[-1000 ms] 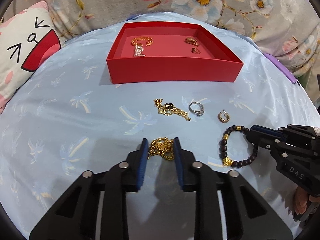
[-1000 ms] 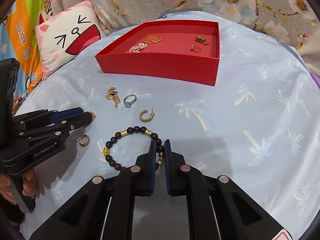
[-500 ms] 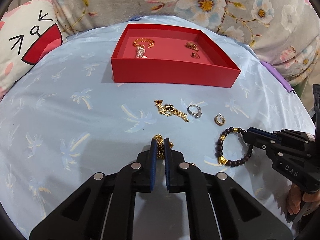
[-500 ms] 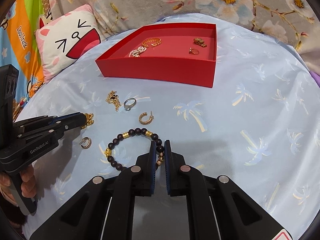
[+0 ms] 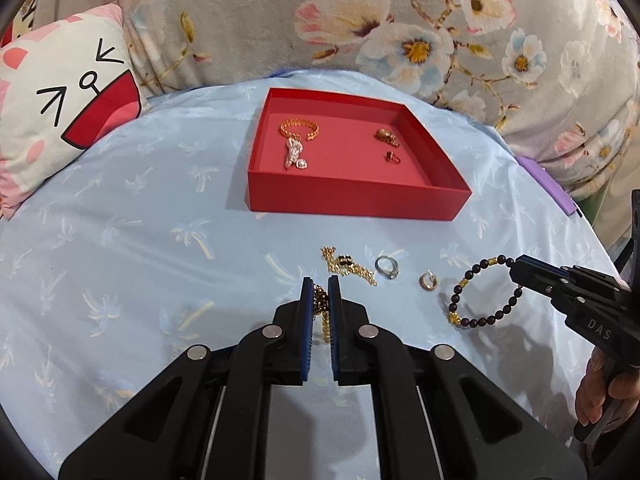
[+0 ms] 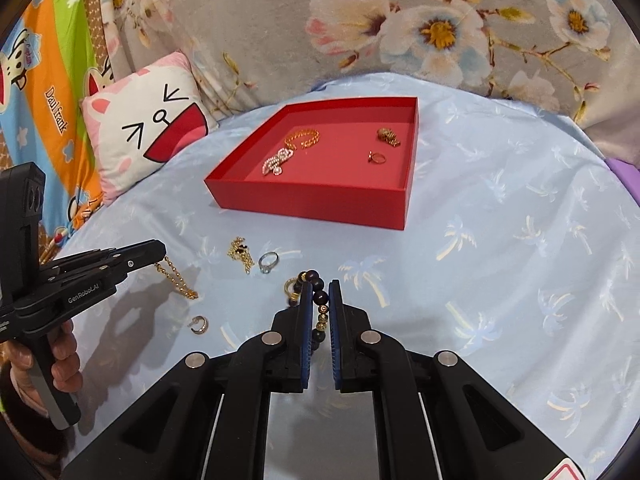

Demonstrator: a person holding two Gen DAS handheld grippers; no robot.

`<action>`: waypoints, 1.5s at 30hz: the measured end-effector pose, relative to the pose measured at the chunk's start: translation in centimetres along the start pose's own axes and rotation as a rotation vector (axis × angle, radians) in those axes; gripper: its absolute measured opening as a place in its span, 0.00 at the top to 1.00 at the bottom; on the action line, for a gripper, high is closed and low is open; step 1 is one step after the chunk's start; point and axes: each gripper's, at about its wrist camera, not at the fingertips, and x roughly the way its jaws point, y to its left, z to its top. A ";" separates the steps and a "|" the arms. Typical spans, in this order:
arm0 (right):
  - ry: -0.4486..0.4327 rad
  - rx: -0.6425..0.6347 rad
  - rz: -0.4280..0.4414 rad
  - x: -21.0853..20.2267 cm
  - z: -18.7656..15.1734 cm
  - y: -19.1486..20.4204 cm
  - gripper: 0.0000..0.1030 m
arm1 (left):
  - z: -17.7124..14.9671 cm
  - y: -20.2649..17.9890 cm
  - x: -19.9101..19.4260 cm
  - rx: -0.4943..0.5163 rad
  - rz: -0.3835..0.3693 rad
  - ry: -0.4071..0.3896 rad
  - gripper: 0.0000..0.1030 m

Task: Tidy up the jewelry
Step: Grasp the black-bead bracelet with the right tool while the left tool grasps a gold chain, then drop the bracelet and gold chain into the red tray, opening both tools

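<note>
A: Our left gripper [image 5: 320, 286] has just been closing its jaws, now clamped on the gold chain [image 5: 322, 309] at lower centre.

B: Our right gripper [image 6: 320, 289] is clenched on the beaded bracelet [image 6: 317, 297]. The red tray [image 6: 320, 202] sits above centre; a silver ring [image 6: 267, 261] lies on the blue cloth [image 6: 500, 260].

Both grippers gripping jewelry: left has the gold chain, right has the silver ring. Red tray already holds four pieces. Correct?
One error: the right gripper is shut on the dark beaded bracelet, not the silver ring, which lies loose on the blue cloth, as the right wrist view shows. The left gripper does hold the gold chain, and the red tray holds four pieces.
</note>
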 end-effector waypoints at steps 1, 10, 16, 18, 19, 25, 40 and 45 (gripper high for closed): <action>-0.007 0.000 0.004 -0.3 0.3 0.0 0.93 | 0.2 0.0 -0.2 0.000 -0.002 -0.004 0.94; -0.047 -0.010 0.033 -2.2 3.9 -0.9 0.93 | 5.0 -1.2 -2.9 0.065 -0.008 -0.081 0.94; -0.079 -0.008 0.034 -0.5 9.0 -1.6 0.93 | 10.4 -2.3 -2.5 0.093 0.009 -0.164 0.94; -0.086 0.000 0.029 0.6 10.6 -1.8 0.93 | 12.2 -2.4 -1.4 0.087 0.013 -0.175 0.94; -0.090 0.005 0.028 1.3 11.4 -1.9 0.93 | 12.8 -2.4 -0.8 0.082 0.019 -0.175 0.94; -0.048 0.048 0.031 6.1 13.5 -2.9 0.93 | 14.6 -1.7 4.4 0.058 0.035 -0.120 0.94; 0.026 0.076 -0.046 11.7 11.4 -4.9 0.88 | 12.1 0.3 10.8 0.030 0.070 -0.006 0.93; -0.007 0.074 -0.057 10.7 11.6 -5.1 0.86 | 12.2 0.4 10.0 0.020 0.126 -0.046 0.55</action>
